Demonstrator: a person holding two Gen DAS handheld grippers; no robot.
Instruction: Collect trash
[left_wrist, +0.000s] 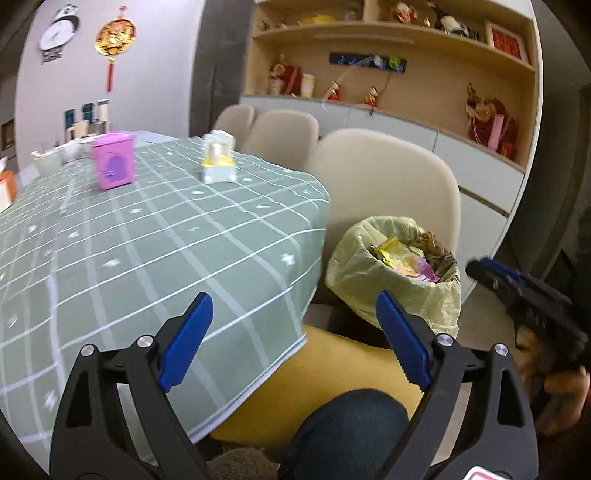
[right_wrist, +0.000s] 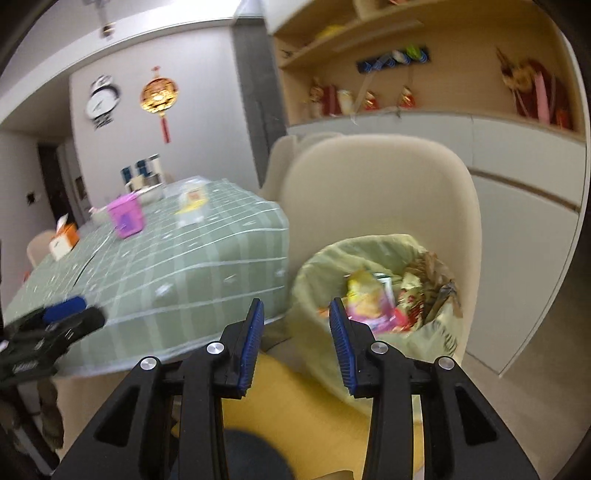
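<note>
Trash sits in a bin (left_wrist: 397, 273) lined with a pale green bag, and the bin stands on a beige chair (left_wrist: 384, 177) right by the corner of the table (left_wrist: 155, 236). Left gripper (left_wrist: 295, 339) has its blue pads spread wide with nothing between them, hanging over the edge of the green checked tablecloth, with the bin just past its right finger. Right gripper (right_wrist: 296, 341) is parted too, a narrower gap, nothing held, and it points at the near rim of the bin (right_wrist: 373, 295). Through that gap you get a bit of yellow cushion (right_wrist: 295, 402) and the bag's side. In the left view the right gripper (left_wrist: 491, 275) shows up at the far right, next to the bin; in the right view the left gripper (right_wrist: 64, 317) pokes in at the left over the table edge. The bin is stuffed: yellow and pink wrappers (right_wrist: 369, 299) on top, some crinkly brown stuff at the back. Both views are blurry so can't read any labels. Further out on the table (right_wrist: 166, 280) there's a pink box (left_wrist: 112, 164), a small white and yellow box (left_wrist: 218, 162) and an orange and white box (right_wrist: 63, 242) near the far left. More beige chairs line up behind the table, and a shelf (left_wrist: 391, 44) with figurines runs along the back wall, a clock (right_wrist: 101, 99) and a red-gold hanging ornament (right_wrist: 159, 96) off to the left.
</note>
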